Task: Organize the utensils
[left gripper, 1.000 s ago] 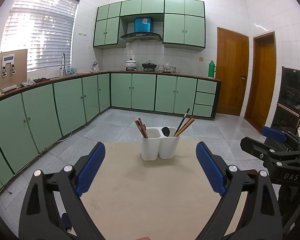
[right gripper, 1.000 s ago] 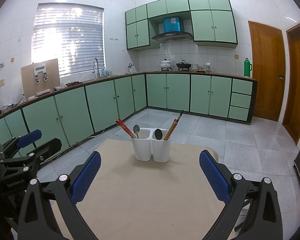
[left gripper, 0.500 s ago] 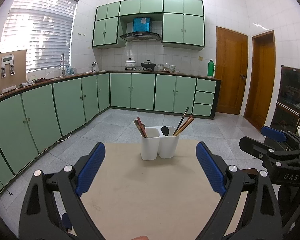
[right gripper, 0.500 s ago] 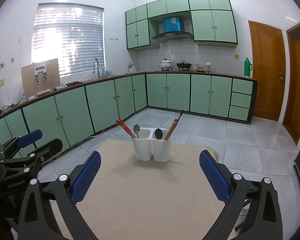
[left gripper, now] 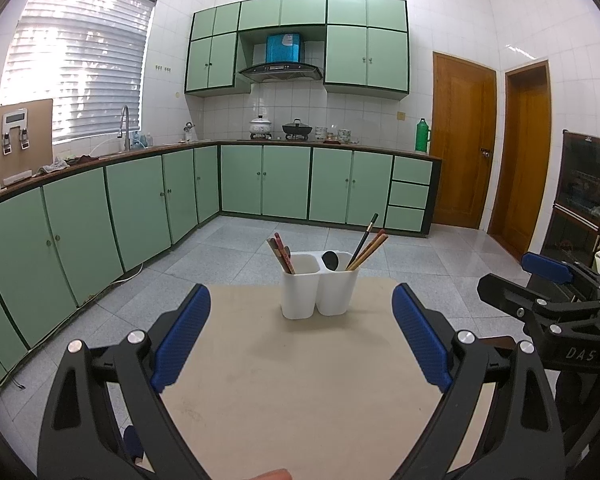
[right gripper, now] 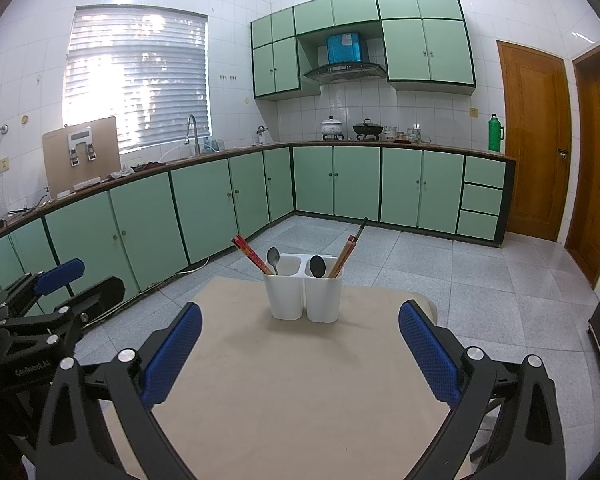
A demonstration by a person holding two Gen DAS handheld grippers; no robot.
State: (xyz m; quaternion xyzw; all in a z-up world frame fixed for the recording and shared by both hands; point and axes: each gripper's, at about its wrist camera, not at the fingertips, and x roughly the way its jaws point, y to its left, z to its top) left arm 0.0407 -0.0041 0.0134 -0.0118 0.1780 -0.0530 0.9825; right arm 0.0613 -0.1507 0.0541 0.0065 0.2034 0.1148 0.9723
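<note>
Both grippers hang wide apart and bare over a table whose utensils all stand in a two-cup holder.

The beige table (right gripper: 300, 400) fills the ground beneath the left gripper (left gripper: 300, 336) and the right gripper (right gripper: 300, 348), each spread and clasping nothing. Straight ahead of both, near the far edge, stands the white holder (right gripper: 304, 294). Its left cup carries red chopsticks (right gripper: 250, 255) and a spoon (right gripper: 273, 258); its right cup carries a second spoon (right gripper: 317, 266) and more chopsticks (right gripper: 350, 246), one dark. No utensil lies loose on the visible tabletop. The scene suits a sorting finished or one where the mixed cups are yet to be regrouped; the frames do not settle which.
</note>
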